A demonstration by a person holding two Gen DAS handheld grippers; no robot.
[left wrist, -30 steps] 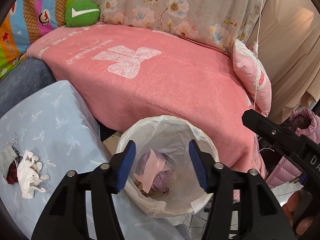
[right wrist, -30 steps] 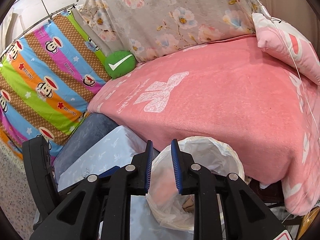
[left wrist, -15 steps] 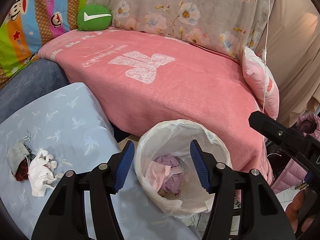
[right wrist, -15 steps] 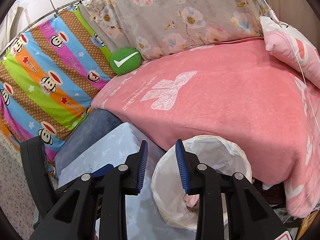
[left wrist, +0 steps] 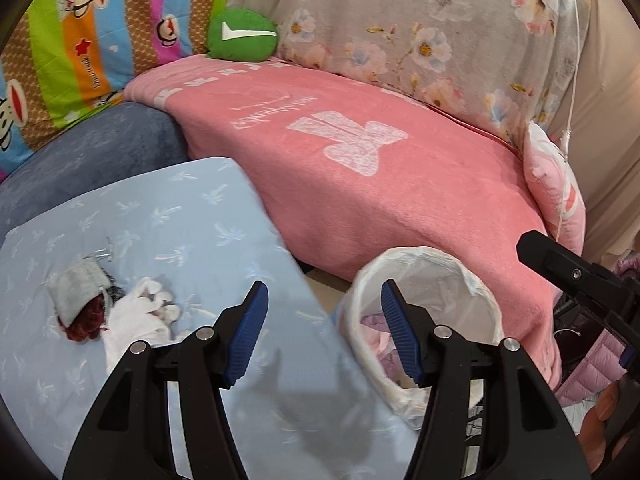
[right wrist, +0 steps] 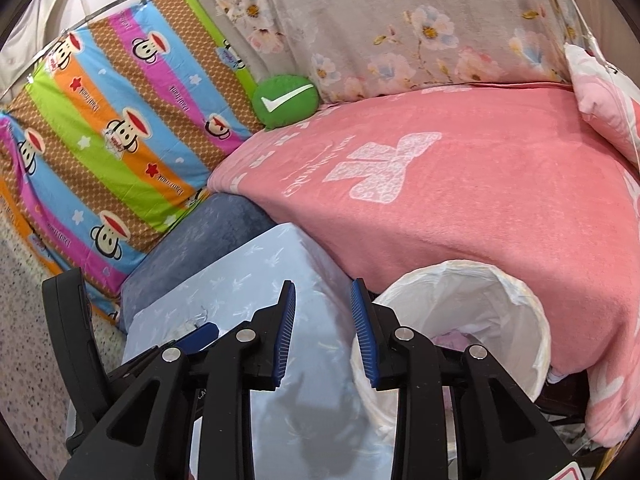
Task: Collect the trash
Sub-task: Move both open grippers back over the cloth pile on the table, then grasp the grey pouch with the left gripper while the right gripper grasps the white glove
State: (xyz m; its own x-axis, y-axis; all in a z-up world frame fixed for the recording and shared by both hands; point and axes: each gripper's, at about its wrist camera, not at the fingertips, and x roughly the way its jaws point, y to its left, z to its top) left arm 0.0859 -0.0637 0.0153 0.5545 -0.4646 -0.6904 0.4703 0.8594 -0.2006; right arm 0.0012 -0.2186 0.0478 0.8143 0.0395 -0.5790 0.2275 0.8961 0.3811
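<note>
A white-lined trash bin (left wrist: 476, 280) stands against the pink sofa, with pink and purple paper (left wrist: 374, 340) inside. Left of it, on the light blue table (left wrist: 180, 216), lie a crumpled white tissue (left wrist: 134, 320), a grey scrap (left wrist: 78, 290) and a dark red bit (left wrist: 82, 324). My left gripper (left wrist: 324, 320) hangs open and empty over the table's right edge, right of that trash. My right gripper (right wrist: 324, 330) is open too, with nothing between its pads, above the table (right wrist: 256, 272) beside the bin (right wrist: 520, 292). Its black body (left wrist: 580, 276) shows at the right of the left wrist view.
A pink blanket (left wrist: 380, 168) covers the sofa behind the bin, with a green round cushion (left wrist: 242, 34) and a pink pillow (left wrist: 556, 192) on it. A blue-grey cushion (left wrist: 92, 148) lies beyond the table. A striped monkey-print cloth (right wrist: 112, 128) hangs at left.
Both grippers have swung left, from over the bin to over the blue table, so the bin now sits to their right. The right jaws have widened a little.
</note>
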